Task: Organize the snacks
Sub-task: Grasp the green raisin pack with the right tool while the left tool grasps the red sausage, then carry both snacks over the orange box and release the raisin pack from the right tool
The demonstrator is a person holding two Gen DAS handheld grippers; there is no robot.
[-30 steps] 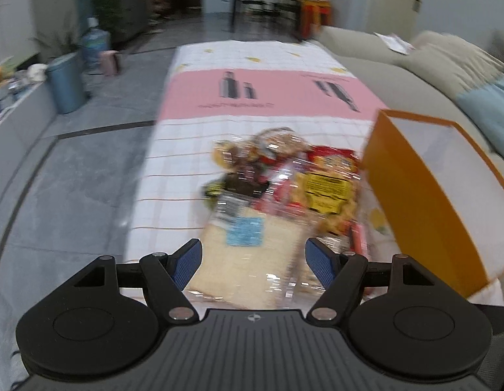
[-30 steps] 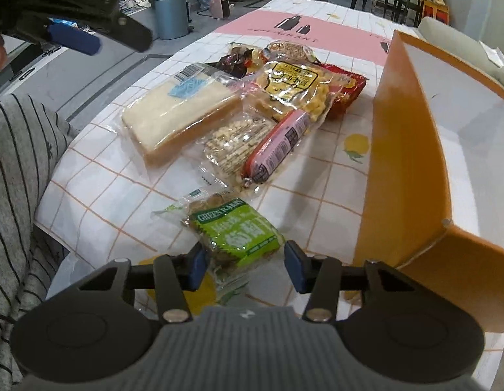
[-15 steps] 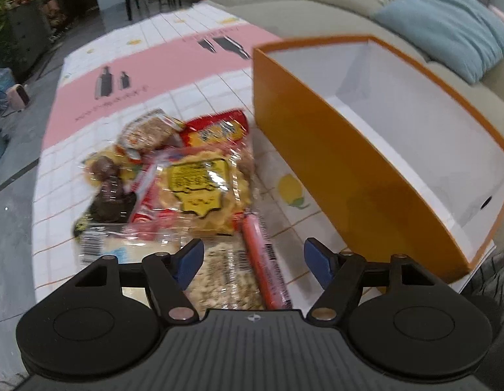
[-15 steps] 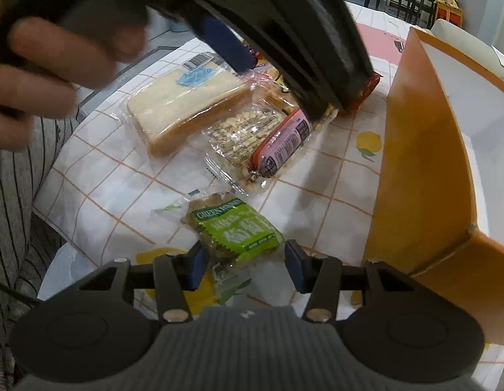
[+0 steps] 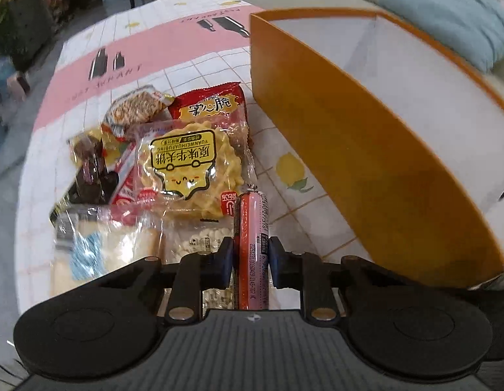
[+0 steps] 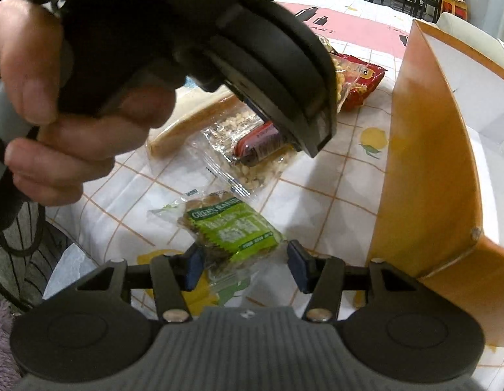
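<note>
My left gripper (image 5: 251, 257) is shut on a red sausage stick (image 5: 251, 228) that lies on a clear pack of nuts (image 5: 200, 244). The stick's end also shows in the right wrist view (image 6: 258, 140), under the left gripper's body. My right gripper (image 6: 245, 265) is open around a green-labelled snack bar (image 6: 231, 231) on the tablecloth. An orange box (image 5: 349, 150) with a white inside stands open to the right, also in the right wrist view (image 6: 427, 169).
A heap of snacks lies ahead: a yellow noodle-cake bag (image 5: 190, 166), a red bag (image 5: 213, 104), a bread pack (image 5: 99, 254), a dark chocolate pack (image 5: 89, 176). A sofa with a blue cushion (image 5: 447, 26) is behind the box.
My left gripper has come down and shut on the red sausage stick. My right gripper stays open around the green snack bar.
</note>
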